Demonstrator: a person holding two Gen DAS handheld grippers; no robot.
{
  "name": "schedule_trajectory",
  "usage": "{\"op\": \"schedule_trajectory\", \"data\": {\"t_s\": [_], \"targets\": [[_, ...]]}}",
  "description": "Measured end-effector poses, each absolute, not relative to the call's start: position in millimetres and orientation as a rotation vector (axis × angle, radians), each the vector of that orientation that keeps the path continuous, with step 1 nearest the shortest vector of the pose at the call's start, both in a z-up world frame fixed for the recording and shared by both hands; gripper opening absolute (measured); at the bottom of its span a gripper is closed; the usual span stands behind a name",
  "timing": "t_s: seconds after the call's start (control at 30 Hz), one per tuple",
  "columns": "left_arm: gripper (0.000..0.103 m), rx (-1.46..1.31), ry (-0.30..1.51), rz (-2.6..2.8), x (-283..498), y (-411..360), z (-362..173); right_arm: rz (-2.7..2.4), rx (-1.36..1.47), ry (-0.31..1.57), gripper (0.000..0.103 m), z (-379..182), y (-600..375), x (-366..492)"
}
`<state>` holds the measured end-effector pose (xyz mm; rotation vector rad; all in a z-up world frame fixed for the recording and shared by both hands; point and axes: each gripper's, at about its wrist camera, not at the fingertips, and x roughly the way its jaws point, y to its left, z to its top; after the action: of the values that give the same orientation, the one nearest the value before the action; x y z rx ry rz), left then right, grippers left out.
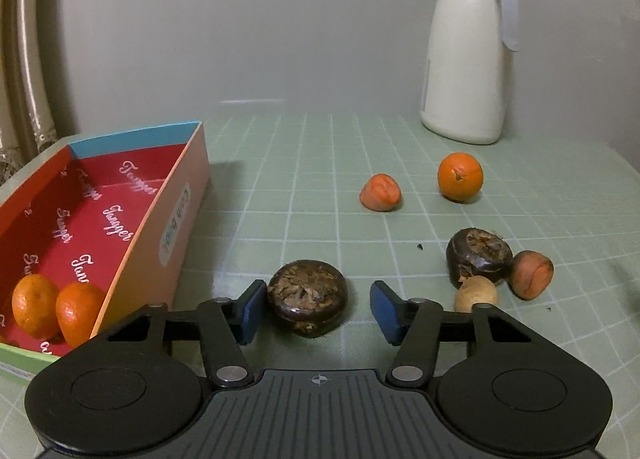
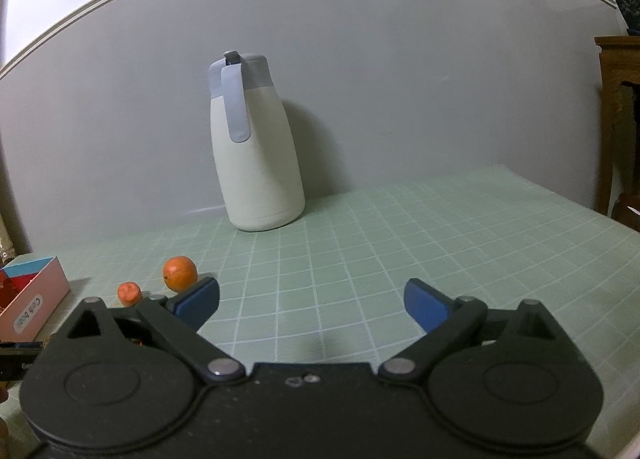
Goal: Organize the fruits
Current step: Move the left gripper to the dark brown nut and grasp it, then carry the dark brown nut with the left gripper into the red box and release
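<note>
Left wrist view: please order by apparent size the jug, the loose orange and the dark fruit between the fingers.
1. Jug.
2. Dark fruit, though nearness to the camera enlarges it.
3. Loose orange.

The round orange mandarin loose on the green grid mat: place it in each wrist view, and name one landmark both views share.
Left wrist view: the round orange mandarin lies right of centre on the green grid mat, below the white jug with a grey-blue handle.
Right wrist view: the mandarin lies at lower left, just beyond the right gripper's left pad.
Shared landmark: the white jug by the wall.
</note>
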<state>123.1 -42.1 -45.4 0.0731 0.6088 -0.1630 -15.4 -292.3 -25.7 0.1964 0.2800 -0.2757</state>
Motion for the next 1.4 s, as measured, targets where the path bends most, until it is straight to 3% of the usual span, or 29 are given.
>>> {"op": "schedule_trajectory", "data": {"t_s": [0.07, 1.4], "targets": [[0.044, 0.079, 0.601, -0.171, 121, -44, -46, -0.273, 0.193, 0.284, 0.099, -26, -292, -15], [0.043, 0.081, 0.526, -0.211, 100, -38, -33, -0.227, 0.156, 0.305, 0.099, -28, -277, -10]]}}
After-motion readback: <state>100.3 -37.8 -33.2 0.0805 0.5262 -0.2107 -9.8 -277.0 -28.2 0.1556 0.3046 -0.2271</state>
